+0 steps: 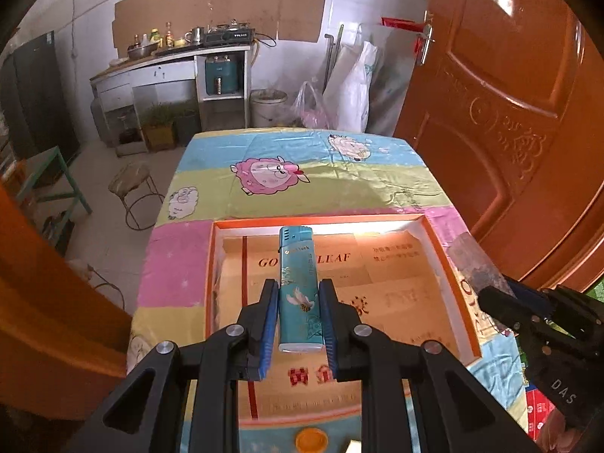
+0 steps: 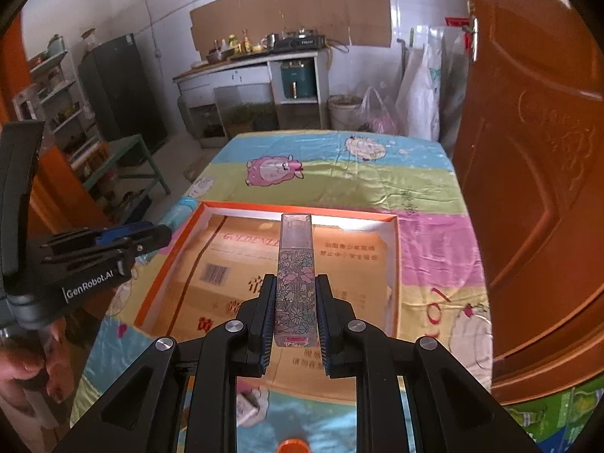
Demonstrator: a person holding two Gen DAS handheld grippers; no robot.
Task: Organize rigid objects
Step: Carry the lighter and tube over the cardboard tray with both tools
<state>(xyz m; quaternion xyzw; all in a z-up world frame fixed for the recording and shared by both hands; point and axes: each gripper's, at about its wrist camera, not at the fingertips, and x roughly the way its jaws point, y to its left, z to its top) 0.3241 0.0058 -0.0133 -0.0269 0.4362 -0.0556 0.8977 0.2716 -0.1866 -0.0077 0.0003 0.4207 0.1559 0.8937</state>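
Two items are lifted, none placed yet — left gripper (image 1: 298, 302) clamps a teal lighter (image 1: 300, 287), right gripper (image 2: 293, 302) a floral bottle (image 2: 295, 283), both mid-frame over the empty orange tray (image 1: 449, 260).

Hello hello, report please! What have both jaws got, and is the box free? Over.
Left gripper shut on teal lighter. Right gripper shut on flowered bottle. Both above orange-rimmed box. Nothing blocking.
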